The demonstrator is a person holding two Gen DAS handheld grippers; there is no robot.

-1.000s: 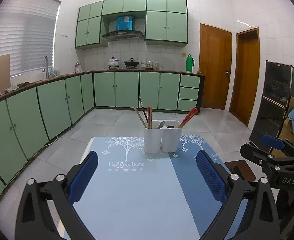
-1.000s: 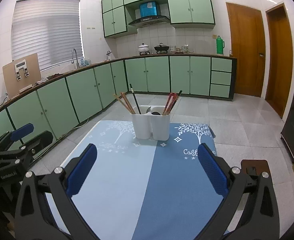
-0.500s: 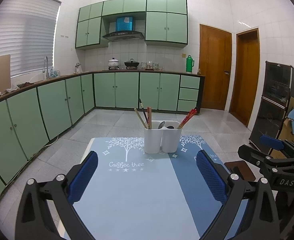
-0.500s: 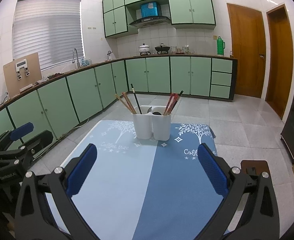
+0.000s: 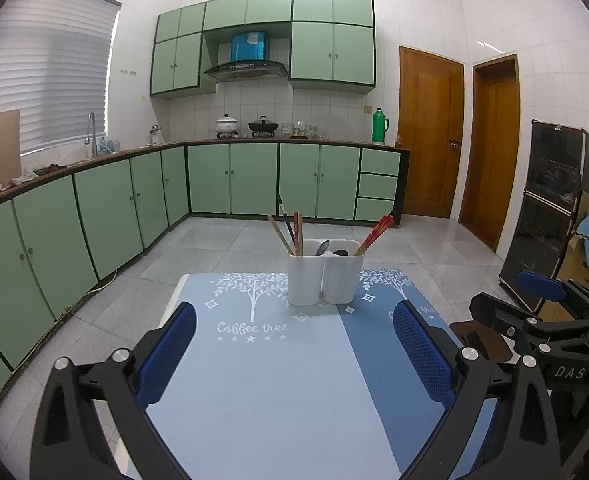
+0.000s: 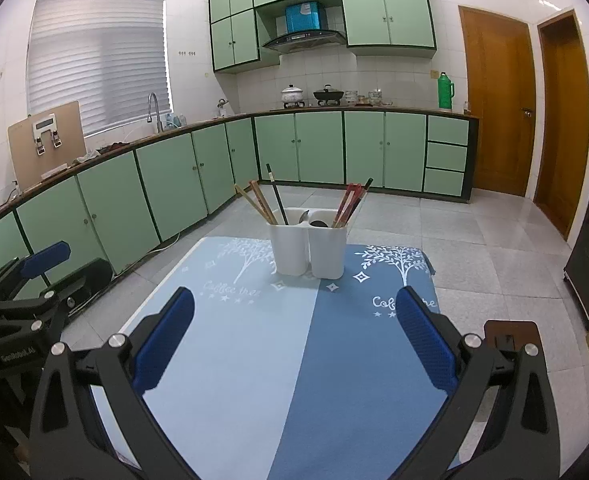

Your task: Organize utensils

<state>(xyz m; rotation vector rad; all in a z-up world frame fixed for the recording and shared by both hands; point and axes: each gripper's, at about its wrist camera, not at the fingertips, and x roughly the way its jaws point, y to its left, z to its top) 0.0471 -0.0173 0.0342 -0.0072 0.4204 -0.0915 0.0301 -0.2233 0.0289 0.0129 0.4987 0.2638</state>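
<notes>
A white two-compartment utensil holder (image 5: 324,272) (image 6: 307,246) stands at the far end of a blue table mat (image 5: 278,380) (image 6: 294,360). Wooden and black chopsticks (image 5: 288,232) (image 6: 262,202) lean in its left compartment, red chopsticks (image 5: 376,232) (image 6: 350,204) in its right, and spoon heads (image 5: 322,247) (image 6: 310,220) show in the middle. My left gripper (image 5: 294,352) hovers open over the near mat, well short of the holder. My right gripper (image 6: 294,336) is open too, nothing between its fingers. Each gripper shows at the edge of the other's view: right gripper (image 5: 542,312), left gripper (image 6: 34,280).
Green cabinets (image 5: 94,216) run along the left and back walls under a counter with pots (image 6: 292,94) and a green flask (image 6: 445,91). A dark cabinet (image 5: 550,216) stands at the right. A brown stool (image 6: 512,334) sits by the table's right edge. Grey tiled floor surrounds the table.
Almost nothing has changed. Both grippers stay open over the mat; the right wrist view has crept very slightly, and the holder sits as before.
</notes>
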